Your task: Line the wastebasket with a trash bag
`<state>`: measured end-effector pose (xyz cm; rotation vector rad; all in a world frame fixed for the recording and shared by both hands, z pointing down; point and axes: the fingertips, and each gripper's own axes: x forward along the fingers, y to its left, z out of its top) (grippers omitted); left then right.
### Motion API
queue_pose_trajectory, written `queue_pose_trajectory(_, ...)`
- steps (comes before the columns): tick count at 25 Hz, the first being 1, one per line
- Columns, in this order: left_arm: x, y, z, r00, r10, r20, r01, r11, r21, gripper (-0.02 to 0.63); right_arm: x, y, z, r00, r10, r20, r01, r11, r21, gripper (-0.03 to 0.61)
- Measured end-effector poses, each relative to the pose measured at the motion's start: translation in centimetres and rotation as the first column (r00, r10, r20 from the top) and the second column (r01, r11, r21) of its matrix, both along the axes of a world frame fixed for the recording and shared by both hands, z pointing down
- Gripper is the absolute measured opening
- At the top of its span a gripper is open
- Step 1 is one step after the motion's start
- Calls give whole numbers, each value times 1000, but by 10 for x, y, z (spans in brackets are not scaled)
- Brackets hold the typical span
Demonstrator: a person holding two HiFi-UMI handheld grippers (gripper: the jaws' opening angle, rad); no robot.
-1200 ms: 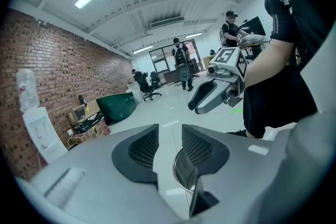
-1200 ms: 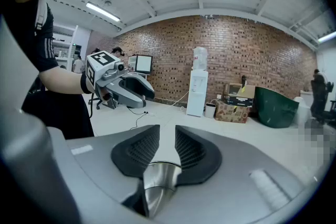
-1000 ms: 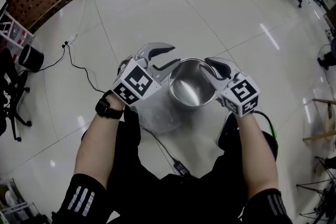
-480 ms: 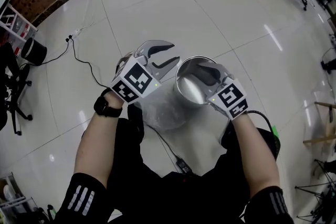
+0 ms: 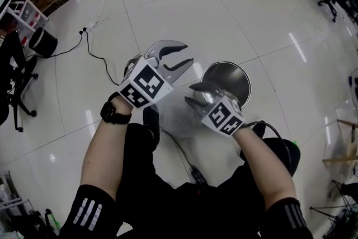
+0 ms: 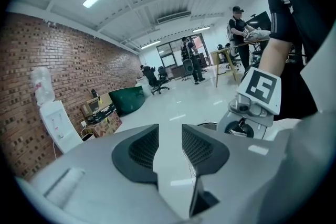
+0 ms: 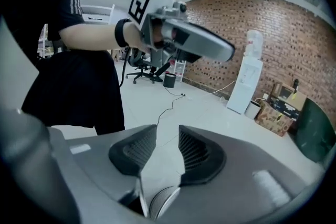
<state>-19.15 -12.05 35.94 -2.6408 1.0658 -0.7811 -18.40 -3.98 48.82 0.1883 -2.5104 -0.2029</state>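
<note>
Wastebasket (image 5: 241, 73), round and shiny steel, stands upright on the pale tiled floor (image 5: 268, 19), right of centre and with no liner over its rim. Crumpled clear plastic, apparently the trash bag (image 5: 174, 120), lies on the floor just near-left of it, between the person's forearms and partly hidden by the grippers.

The left gripper (image 5: 183, 55) hangs to the left of the basket, apart from it, its jaws held partly apart with only bare floor showing between the pads. The right gripper (image 5: 194, 95) is at the basket's near-left side, angled downward. Its jaws are opening and nothing sits between them, though a curved steel edge shows just below them in the right gripper view. Whether it touches the rim cannot be told.

A black cable (image 5: 92, 56) trails across the floor at far left.
</note>
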Motion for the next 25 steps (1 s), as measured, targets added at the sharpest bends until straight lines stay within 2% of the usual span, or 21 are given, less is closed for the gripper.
queue_pose_trajectory(4, -22, 5, 0, 1000, -29, -3, 29, 1000, -4, 132, -21, 22, 43, 993, -66, -93, 64, 998, -31, 149)
queue_pose_trajectory(7, -37, 8, 2, 999, -51, 8, 51, 999, -10, 132, -29, 34, 80, 976, -110, -187, 103, 993, -49, 163)
queue_pose_trajectory(13, -57, 17, 12, 999, -49, -12, 49, 997, -57, 141, -45, 41, 143, 949, -97, -301, 73, 993, -88, 184)
queue_pose_trajectory(16, -63, 23, 21, 999, -38, 5, 39, 996, -84, 146, -47, 44, 181, 914, -96, -394, 54, 992, -115, 202)
queue_pose_trajectory(22, -66, 28, 35, 998, -36, 57, 43, 991, -123, 150, -34, 32, 243, 819, -16, -573, 55, 997, 51, 210)
queue_pose_trajectory(25, -65, 28, 33, 998, -19, 54, 25, 992, -120, 150, -33, 28, 260, 784, 14, -620, 25, 998, 54, 209)
